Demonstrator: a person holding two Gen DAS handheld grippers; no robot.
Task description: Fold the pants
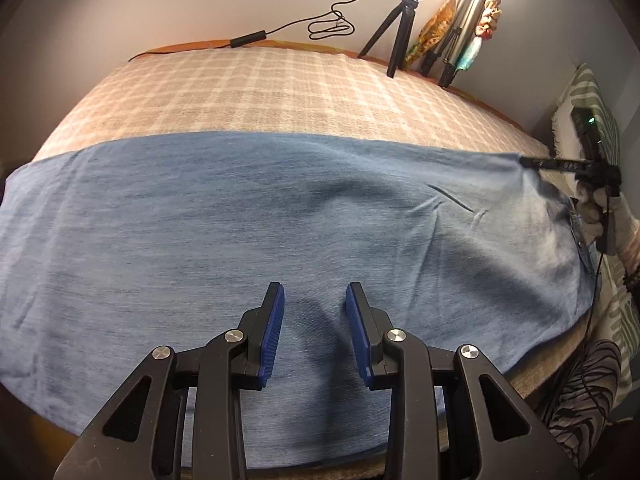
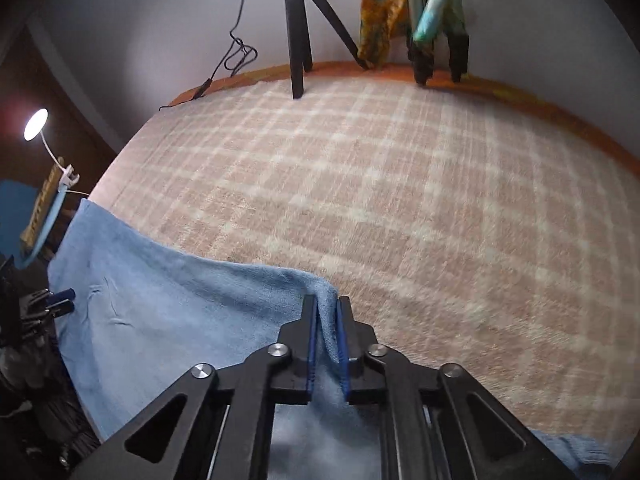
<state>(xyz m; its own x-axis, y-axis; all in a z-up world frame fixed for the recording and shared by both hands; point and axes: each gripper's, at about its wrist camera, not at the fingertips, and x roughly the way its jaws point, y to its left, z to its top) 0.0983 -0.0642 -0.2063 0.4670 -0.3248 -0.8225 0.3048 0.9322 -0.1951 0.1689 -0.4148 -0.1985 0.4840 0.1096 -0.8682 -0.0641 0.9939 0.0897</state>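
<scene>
The pants (image 1: 280, 220) are light blue denim with a faded look. They lie spread wide and mostly flat across the bed (image 1: 260, 92), with a few small wrinkles near one end. One far corner (image 2: 320, 284) of the fabric is lifted up and pinched into a fold.

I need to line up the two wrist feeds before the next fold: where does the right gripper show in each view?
Left wrist: the right gripper is at the far right edge, pinching the pants by their far corner.
Right wrist: bottom centre, the right gripper is shut on a raised fold of denim.
Shared landmark: the black tripod at the bed's far edge.
</scene>
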